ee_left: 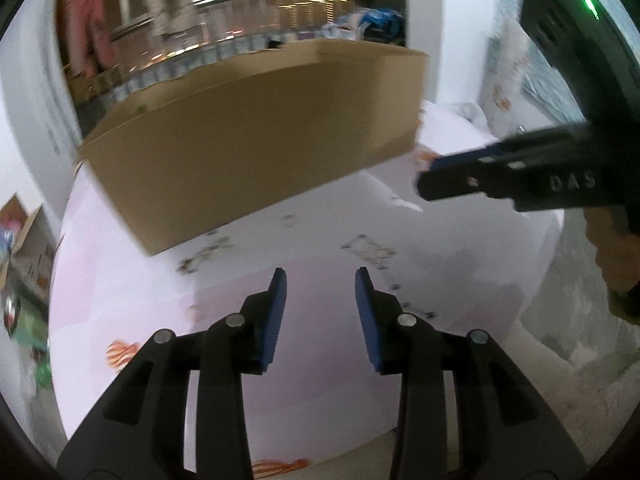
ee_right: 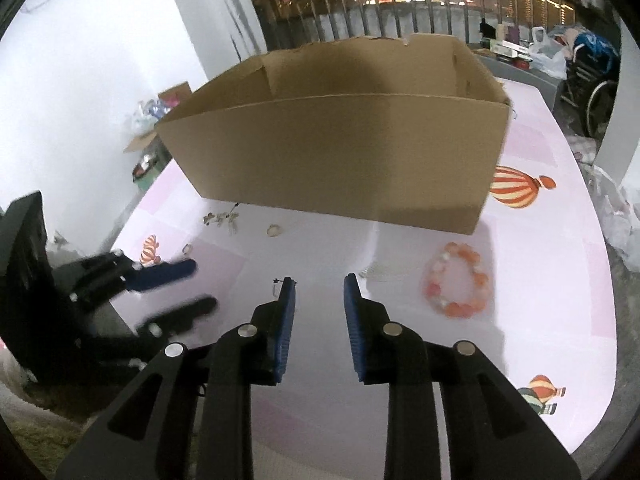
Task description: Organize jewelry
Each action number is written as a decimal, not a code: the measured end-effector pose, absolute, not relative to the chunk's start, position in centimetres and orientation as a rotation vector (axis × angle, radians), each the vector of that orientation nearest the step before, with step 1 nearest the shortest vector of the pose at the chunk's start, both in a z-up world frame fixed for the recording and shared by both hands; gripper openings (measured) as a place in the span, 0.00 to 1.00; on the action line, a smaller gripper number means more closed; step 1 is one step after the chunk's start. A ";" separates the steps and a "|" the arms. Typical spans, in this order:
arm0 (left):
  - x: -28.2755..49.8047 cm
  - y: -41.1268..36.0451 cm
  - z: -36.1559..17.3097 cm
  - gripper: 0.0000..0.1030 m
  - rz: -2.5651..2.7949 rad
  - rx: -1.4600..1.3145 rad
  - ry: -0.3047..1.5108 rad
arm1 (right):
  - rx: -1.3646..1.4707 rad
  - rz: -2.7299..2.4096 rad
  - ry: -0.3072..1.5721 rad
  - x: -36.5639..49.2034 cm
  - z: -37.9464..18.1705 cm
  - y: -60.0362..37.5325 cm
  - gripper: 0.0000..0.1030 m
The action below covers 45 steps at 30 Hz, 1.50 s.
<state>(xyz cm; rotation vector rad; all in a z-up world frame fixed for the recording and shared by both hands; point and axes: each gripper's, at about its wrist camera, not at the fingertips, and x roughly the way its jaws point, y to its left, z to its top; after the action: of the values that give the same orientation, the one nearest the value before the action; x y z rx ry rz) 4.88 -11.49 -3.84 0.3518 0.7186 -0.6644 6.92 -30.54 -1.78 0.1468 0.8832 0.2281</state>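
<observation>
Both tongs hover open and empty above the pink tabletop. In the right wrist view, the right tongs point at the cardboard box at the far side. An orange bead bracelet lies near right of them; a small ring and a dark trinket lie just before the box. The left tongs show blurred jewelry ahead.

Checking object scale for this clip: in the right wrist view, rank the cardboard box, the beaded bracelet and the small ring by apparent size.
1. cardboard box, by far the largest.
2. beaded bracelet, nearer the camera, so somewhat inflated.
3. small ring, smallest.
</observation>
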 end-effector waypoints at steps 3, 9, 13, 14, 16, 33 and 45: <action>4.7 -13.1 -4.2 0.33 -0.686 0.397 0.717 | 0.161 0.241 0.874 6.6 -2.3 -31.2 0.24; 5.7 -14.7 -5.3 0.33 -0.642 0.421 0.756 | 0.153 0.268 0.852 6.1 -2.9 -31.7 0.24; 6.5 -15.2 -5.1 0.33 -0.613 0.400 0.786 | 0.155 0.279 0.836 6.1 -2.9 -32.2 0.24; 6.6 -15.3 -5.1 0.33 -0.605 0.397 0.791 | 0.155 0.280 0.834 6.1 -2.9 -32.3 0.24; 7.0 -15.8 -5.0 0.31 -0.591 0.384 0.807 | 0.158 0.290 0.833 6.1 -2.9 -32.4 0.24; 6.8 -16.2 -5.1 0.03 -0.550 0.343 0.841 | 0.154 0.323 0.823 5.7 -2.4 -33.0 0.24; 5.9 -14.7 -4.3 0.04 -0.471 0.325 0.839 | 0.140 0.355 0.825 5.8 -1.8 -32.9 0.24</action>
<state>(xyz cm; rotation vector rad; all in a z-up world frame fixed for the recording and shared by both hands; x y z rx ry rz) 5.87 -14.70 -4.30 0.3247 0.8393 -0.4711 5.78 -32.94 -1.76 0.1397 0.8252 0.3548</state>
